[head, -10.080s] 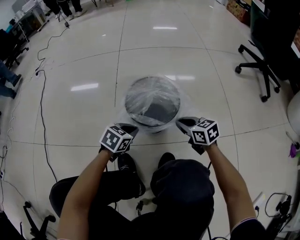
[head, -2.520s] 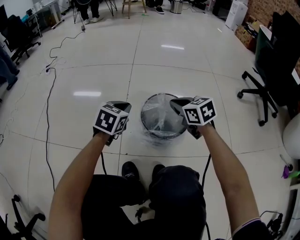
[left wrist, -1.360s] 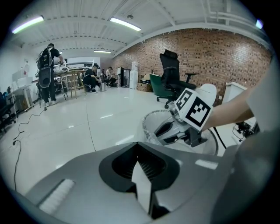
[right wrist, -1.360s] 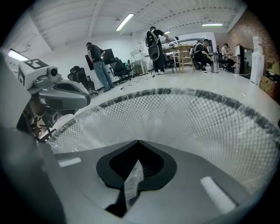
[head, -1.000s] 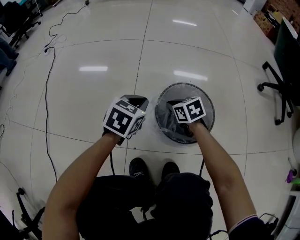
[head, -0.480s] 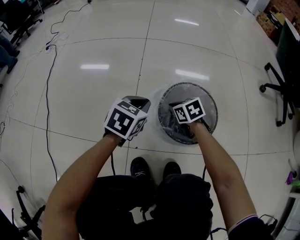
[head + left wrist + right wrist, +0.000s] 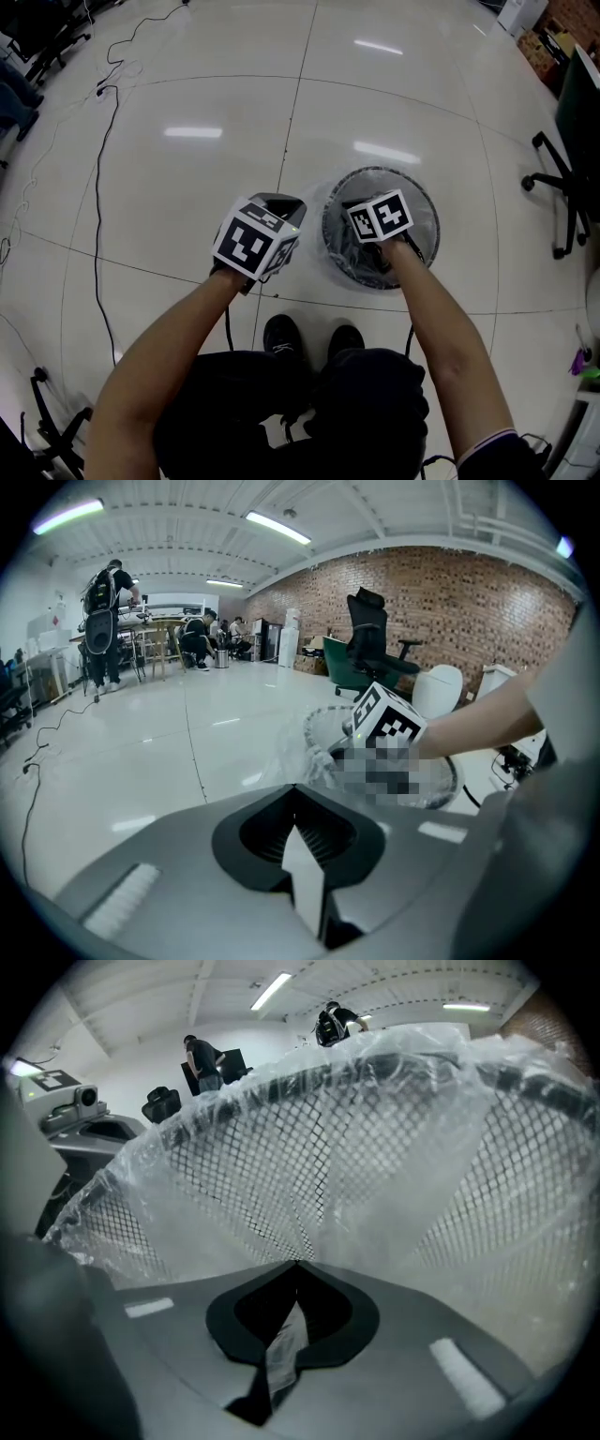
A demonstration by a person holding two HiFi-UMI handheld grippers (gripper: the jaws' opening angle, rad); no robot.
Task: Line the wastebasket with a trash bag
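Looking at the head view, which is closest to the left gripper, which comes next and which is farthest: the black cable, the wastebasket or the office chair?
From the left gripper:
1. Wastebasket, right beside it, on its right.
2. Black cable, on the floor off to the left.
3. Office chair, at the far right edge.
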